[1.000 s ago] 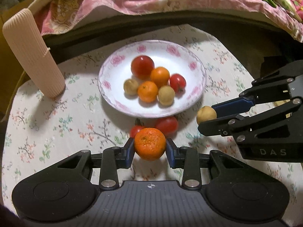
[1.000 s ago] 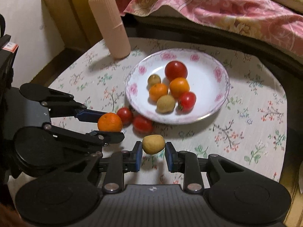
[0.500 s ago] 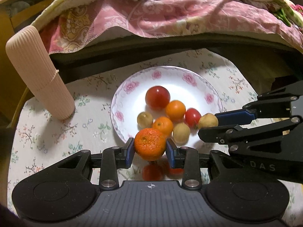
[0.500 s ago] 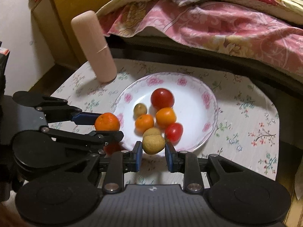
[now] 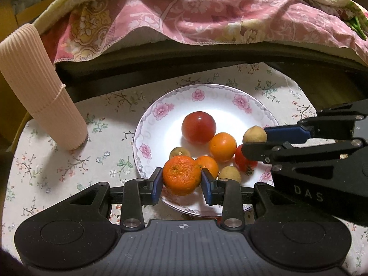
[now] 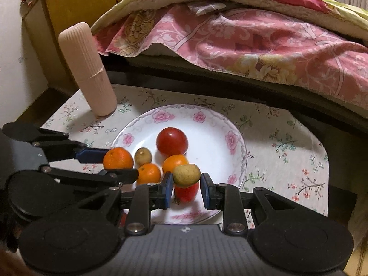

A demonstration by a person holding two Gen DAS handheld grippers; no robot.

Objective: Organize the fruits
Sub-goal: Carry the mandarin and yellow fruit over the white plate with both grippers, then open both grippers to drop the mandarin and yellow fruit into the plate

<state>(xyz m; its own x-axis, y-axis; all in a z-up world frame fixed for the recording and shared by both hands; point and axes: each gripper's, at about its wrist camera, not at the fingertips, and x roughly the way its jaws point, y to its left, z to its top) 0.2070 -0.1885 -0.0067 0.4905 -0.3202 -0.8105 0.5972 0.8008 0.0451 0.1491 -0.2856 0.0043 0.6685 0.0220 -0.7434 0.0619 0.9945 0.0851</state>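
A white floral plate [image 5: 161,115] [image 6: 214,124] on the flowered tablecloth holds a big red tomato [image 5: 198,127] [image 6: 171,141], two oranges, a small red tomato [image 5: 243,161] and two tan fruits. My left gripper [image 5: 182,181] is shut on a mandarin orange [image 5: 182,175] [image 6: 118,158], held over the plate's near rim. My right gripper [image 6: 186,185] has its jaws slightly apart around a small tan fruit [image 6: 186,175] [image 5: 254,134] above the plate; the fruit looks loose, touching the left pad.
A tall ribbed beige cylinder [image 5: 39,87] [image 6: 88,69] stands on the table left of the plate. A bed with a pink floral quilt [image 5: 207,11] runs along the far side. A yellow wooden cabinet [image 6: 78,4] stands at the back left.
Both grippers have risen from the tablecloth and moved forward over the plate with their fruits. The right gripper's jaws have opened a little around the tan fruit.
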